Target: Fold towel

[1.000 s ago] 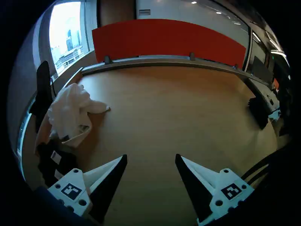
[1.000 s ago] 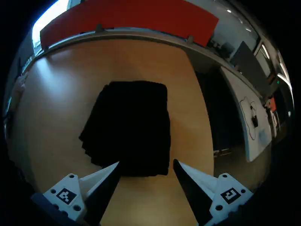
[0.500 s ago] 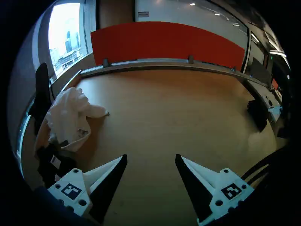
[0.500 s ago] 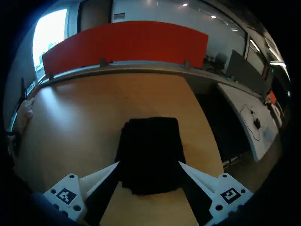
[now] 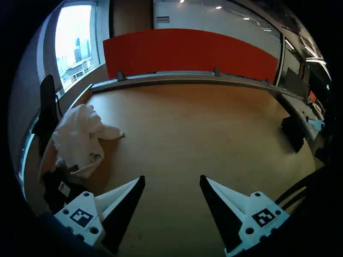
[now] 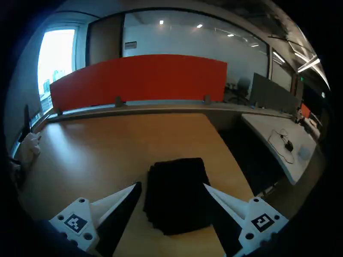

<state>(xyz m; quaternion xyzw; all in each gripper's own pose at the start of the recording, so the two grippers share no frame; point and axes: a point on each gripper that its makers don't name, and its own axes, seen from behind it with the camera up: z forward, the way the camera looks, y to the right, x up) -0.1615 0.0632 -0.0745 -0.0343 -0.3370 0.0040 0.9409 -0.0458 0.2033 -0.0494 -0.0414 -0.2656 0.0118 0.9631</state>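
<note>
Chg, R side: right gripper [image 6: 171,184] has tipped up and backed off the black towel [image 6: 178,195]. 1 s ago it looked near straight down on it. Now the towel sits low betw. the fingers and much more of the room shows beyond. L side: left gripper [image 5: 171,176] barely shifted, hovers over bare desk [image 5: 193,128].

Grippers: both spread wide, nothing held. R fingers flank the towel w/o pressing on it.

Towel pos.: black towel lies flat on the desk's right end, near the edge, as a squared stack of layers. In the left gripper view it's a dark block at far right [image 5: 293,130]. White pile [image 5: 79,137] is crumpled at the desk's left end, well apart from the black towel. It also shows at far left of the right gripper view [image 6: 28,147].

Meaning (judgement): black towel looks folded and let go, so that part is prob. done. White pile is unfolded, likely next, and left gripper is the nearer to it.

Hard to see:
- Black towel is too dark to count layers or check edge alignment, and R fingers overlap its sides.
- Can't tell if white pile is one towel or several, or another kind of cloth.
- Dark items w/ pale tags [image 5: 60,188] near left, part behind the L finger; unidentified.
- Dark shape [image 5: 47,107] past the left edge, maybe a chair.
</note>
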